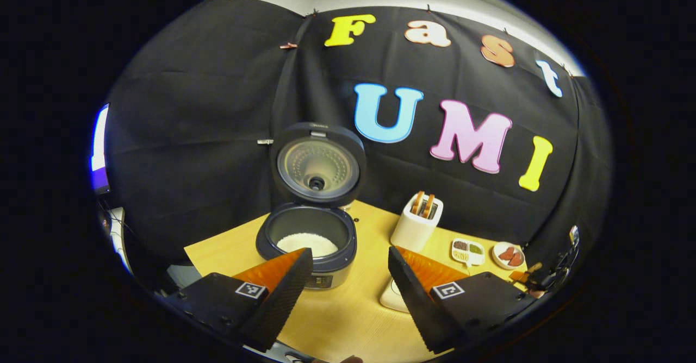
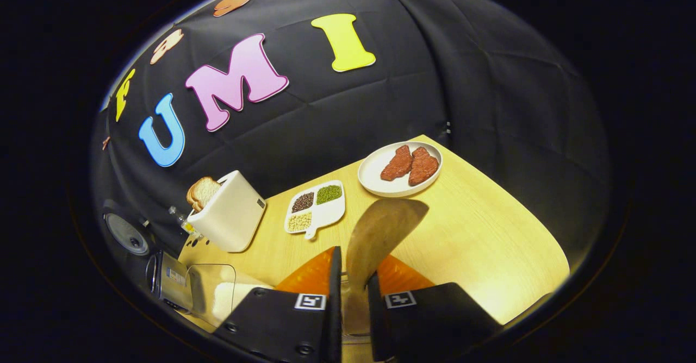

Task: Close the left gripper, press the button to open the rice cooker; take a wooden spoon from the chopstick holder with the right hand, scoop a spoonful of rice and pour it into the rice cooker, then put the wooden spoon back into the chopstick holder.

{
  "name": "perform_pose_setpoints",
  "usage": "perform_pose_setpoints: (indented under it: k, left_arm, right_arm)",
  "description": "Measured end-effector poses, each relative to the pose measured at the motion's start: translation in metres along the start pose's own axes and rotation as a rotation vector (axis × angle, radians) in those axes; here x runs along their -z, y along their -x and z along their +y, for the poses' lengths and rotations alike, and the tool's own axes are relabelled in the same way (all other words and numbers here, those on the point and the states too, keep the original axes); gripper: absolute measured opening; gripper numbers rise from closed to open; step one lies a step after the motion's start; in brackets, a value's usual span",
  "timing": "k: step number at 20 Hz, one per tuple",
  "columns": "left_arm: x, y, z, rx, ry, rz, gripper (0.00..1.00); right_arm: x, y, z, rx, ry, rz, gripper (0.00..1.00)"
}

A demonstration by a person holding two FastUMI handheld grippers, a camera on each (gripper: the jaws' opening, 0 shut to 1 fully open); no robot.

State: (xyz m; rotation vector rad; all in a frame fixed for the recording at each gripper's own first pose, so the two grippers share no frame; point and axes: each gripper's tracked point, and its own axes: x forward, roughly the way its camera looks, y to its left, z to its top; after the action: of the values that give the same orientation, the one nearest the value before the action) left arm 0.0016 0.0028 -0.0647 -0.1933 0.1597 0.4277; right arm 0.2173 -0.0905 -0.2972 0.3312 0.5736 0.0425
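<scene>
Rice cooker (image 1: 307, 238), centre of left gripper view, lid up, white rice inside. Right gripper (image 2: 352, 284) clenched on wooden spoon (image 2: 380, 232), bowl looks empty, low centre of right gripper view. Left gripper (image 1: 348, 276) fingers spread, holding nothing. Prob. step: spoon fetched or pour done, can't tell; next needs rice supply or chopstick holder.

I count one dark round rice cooker (image 1: 307, 238), one white toaster (image 2: 228, 217), two white dishes (image 2: 399, 181), one wooden spoon (image 2: 380, 232).
</scene>
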Motion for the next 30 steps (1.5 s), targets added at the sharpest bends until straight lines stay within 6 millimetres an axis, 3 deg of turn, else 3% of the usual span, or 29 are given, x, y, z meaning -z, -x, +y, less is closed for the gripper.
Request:
perform_pose_setpoints:
  k: [2,3,5,6,11,14,16,18,21,25,30]
  left_arm:
    - [-0.026,-0.002,0.009,-0.005,0.004,-0.040,0.96]
    - [-0.041,-0.005,0.016,-0.012,-0.002,-0.060,0.96]
    - [-0.064,-0.010,0.031,-0.031,0.006,-0.074,0.95]
    - [-0.075,-0.012,0.031,-0.025,0.014,-0.083,0.95]
    - [-0.130,-0.038,0.052,0.000,-0.032,-0.141,0.95]
    - [-0.164,-0.061,0.053,0.040,-0.050,-0.170,0.95]
    - [-0.192,-0.075,0.049,0.092,0.019,-0.183,0.95]
    - [-0.219,-0.093,0.060,0.098,0.056,-0.194,0.95]
    - [-0.249,-0.129,0.070,0.085,-0.027,-0.186,0.95]
    - [-0.254,-0.176,0.065,0.102,-0.112,-0.100,0.95]
    - [-0.232,-0.230,0.053,0.113,-0.138,-0.010,0.95]
  right_arm:
    - [-0.005,0.012,-0.006,0.028,0.032,-0.014,0.43]
    - [-0.006,0.022,-0.009,0.042,0.049,-0.022,0.63]
    - [-0.017,0.044,-0.013,0.055,0.077,-0.059,0.83]
    - [-0.020,0.055,-0.014,0.072,0.093,-0.081,1.00]
    - [-0.045,0.114,-0.017,0.131,0.165,-0.185,0.98]
    - [-0.054,0.145,-0.018,0.155,0.231,-0.231,0.98]
    - [-0.052,0.165,-0.019,0.170,0.223,-0.241,0.98]
    - [-0.044,0.181,-0.020,0.188,0.190,-0.252,0.98]
    - [-0.027,0.202,-0.022,0.218,0.160,-0.254,0.98]
    - [-0.012,0.222,-0.031,0.268,0.157,-0.252,0.98]
    - [-0.013,0.239,-0.032,0.299,0.163,-0.270,0.99]
